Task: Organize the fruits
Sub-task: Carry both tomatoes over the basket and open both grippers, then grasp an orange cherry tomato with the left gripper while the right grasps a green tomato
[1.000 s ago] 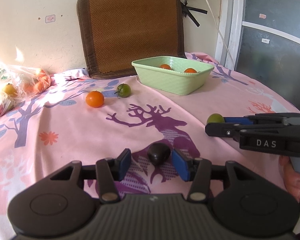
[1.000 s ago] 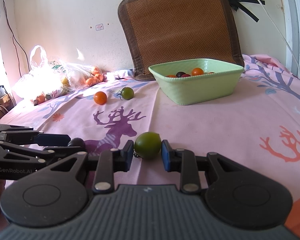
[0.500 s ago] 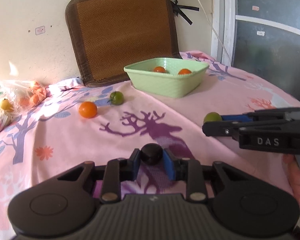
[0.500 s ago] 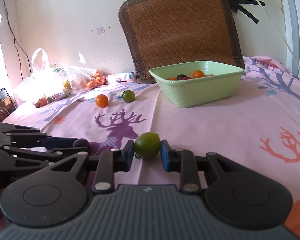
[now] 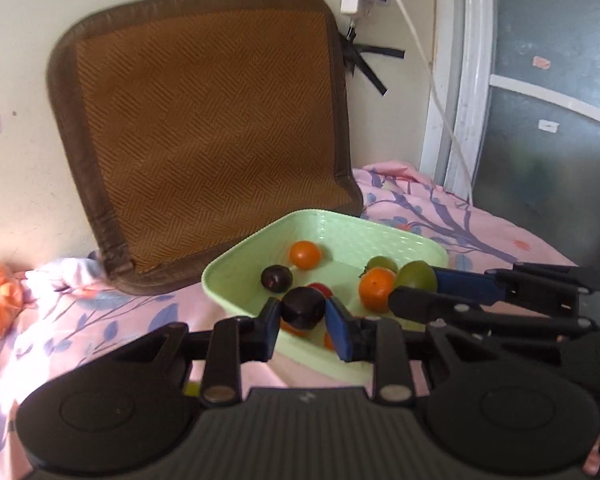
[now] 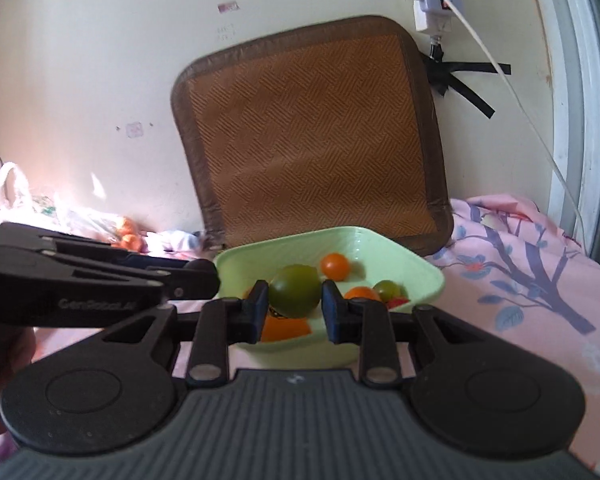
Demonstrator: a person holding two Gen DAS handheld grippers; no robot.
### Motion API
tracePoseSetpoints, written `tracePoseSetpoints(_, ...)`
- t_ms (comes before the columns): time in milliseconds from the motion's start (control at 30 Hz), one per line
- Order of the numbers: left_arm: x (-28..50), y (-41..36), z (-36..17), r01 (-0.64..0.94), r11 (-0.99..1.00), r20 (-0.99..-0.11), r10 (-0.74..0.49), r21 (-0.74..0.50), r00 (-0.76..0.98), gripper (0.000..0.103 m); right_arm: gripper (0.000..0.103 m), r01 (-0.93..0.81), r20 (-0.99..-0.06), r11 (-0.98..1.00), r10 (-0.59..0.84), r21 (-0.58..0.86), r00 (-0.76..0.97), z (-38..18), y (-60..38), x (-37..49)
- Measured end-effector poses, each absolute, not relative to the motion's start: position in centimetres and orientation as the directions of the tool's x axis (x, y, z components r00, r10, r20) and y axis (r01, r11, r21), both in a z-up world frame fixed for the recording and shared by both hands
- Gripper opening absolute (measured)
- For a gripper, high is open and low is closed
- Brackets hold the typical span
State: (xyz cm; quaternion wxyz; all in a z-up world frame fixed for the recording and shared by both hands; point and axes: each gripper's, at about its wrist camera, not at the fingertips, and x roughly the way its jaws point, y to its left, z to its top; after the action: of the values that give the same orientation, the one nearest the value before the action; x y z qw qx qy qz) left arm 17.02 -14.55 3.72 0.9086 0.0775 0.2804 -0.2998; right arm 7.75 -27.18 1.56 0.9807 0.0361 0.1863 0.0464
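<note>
A light green bowl (image 5: 224, 284) (image 6: 424, 276) sits on the pink cloth and holds several orange, green, dark and red fruits. My left gripper (image 5: 303, 312) is shut on a dark purple fruit (image 5: 302, 307), held over the bowl's near rim. My right gripper (image 6: 294, 298) is shut on a green tomato (image 6: 294, 290), also above the bowl. In the left wrist view the right gripper (image 5: 414, 284) reaches in from the right with that green tomato (image 5: 416, 274) over the bowl. The left gripper's arm (image 6: 100, 284) shows at the left of the right wrist view.
A brown woven cushion (image 5: 204, 128) (image 6: 312, 136) leans on the wall right behind the bowl. A plastic bag of orange fruit (image 6: 52, 208) lies at the far left, with orange fruit (image 5: 0, 300) at the frame edge. A cable (image 6: 516, 92) hangs down the wall on the right.
Both grippers rose off the cloth and moved forward to the bowl, each carrying its fruit. The left jaws closed on the dark fruit within the first half second.
</note>
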Motion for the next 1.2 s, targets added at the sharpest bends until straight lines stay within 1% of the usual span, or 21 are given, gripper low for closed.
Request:
tracePoseSetpoints(100,18.3,-15.6,2.7,0.587,0.809,-0.576,-0.490,-0.021,0.655,0.027,0.032,-0.071,-0.386,0.994,0.098,0.083,0.917,0.9,-27.8,9.3)
tracePoseSetpoints(200,18.9,-15.7,2.2,0.591,0.806,-0.581,-0.497,-0.034,0.644,0.031,0.033,-0.051,-0.387,0.996,0.077,0.078,0.919,0.3,-28.2,9.8)
tracePoseSetpoints(300,18.7,-14.8,2.8,0.590,0.806,-0.564,-0.509,-0.047,0.650,0.039,0.033,-0.045,-0.388,0.995,0.077,0.093,0.918,0.1,-28.5,9.8)
tracePoseSetpoints(433,18.2,-9.4,5.8,0.520,0.847,-0.488,-0.503,-0.114,0.713,0.039,0.033,-0.035,-0.339,0.994,0.067,0.101,0.938,0.9,-28.4,8.7)
tracePoseSetpoints(533,17.4,-4.1,7.1,0.422,0.898,-0.456,-0.429,-0.123,0.780,0.039,0.033,-0.067,-0.285,0.989,0.104,0.135,0.953,2.1,-28.2,7.4)
tracePoseSetpoints(600,16.7,-1.7,6.9,0.373,0.922,-0.461,-0.376,-0.102,0.804,0.039,0.033,-0.120,-0.270,0.981,0.159,0.155,0.950,2.8,-27.4,6.7)
tracePoseSetpoints(667,16.2,-0.4,5.8,0.351,0.933,-0.491,-0.343,-0.079,0.801,0.044,0.033,-0.185,-0.284,0.967,0.229,0.172,0.931,3.0,-26.2,6.6)
tracePoseSetpoints(700,16.0,-0.2,5.1,0.353,0.933,-0.511,-0.339,-0.075,0.790,0.049,0.033,-0.220,-0.303,0.959,0.266,0.177,0.915,3.0,-25.3,6.7)
tracePoseSetpoints(767,15.8,-0.2,3.4,0.364,0.930,-0.547,-0.336,-0.061,0.767,0.050,0.032,-0.280,-0.359,0.942,0.329,0.183,0.873,2.6,-23.2,7.5)
tracePoseSetpoints(800,15.7,-0.3,2.8,0.372,0.926,-0.559,-0.339,-0.058,0.757,0.051,0.032,-0.299,-0.388,0.937,0.347,0.181,0.854,2.2,-22.2,8.0)
tracePoseSetpoints(833,15.7,-0.5,1.9,0.387,0.920,-0.573,-0.349,-0.059,0.742,0.053,0.032,-0.308,-0.421,0.936,0.351,0.168,0.836,1.8,-21.1,8.7)
tracePoseSetpoints(900,16.1,-1.1,0.8,0.405,0.912,-0.595,-0.358,-0.058,0.720,0.057,0.033,-0.309,-0.463,0.942,0.333,0.129,0.822,1.0,-19.5,9.9)
tracePoseSetpoints(1000,16.7,-1.7,-0.6,0.420,0.906,-0.623,-0.355,-0.046,0.697,0.057,0.033,-0.302,-0.516,0.948,0.308,0.098,0.799,-0.1,-17.9,11.7)
tracePoseSetpoints(1100,17.2,-1.7,-1.5,0.431,0.901,-0.642,-0.363,-0.056,0.675,0.044,0.033,-0.308,-0.532,0.949,0.296,0.068,0.794,-0.6,-17.0,12.8)
tracePoseSetpoints(1200,17.3,-1.3,-1.6,0.431,0.899,-0.634,-0.380,-0.081,0.674,0.036,0.034,-0.303,-0.540,0.951,0.291,0.070,0.790,-0.9,-16.8,13.7)
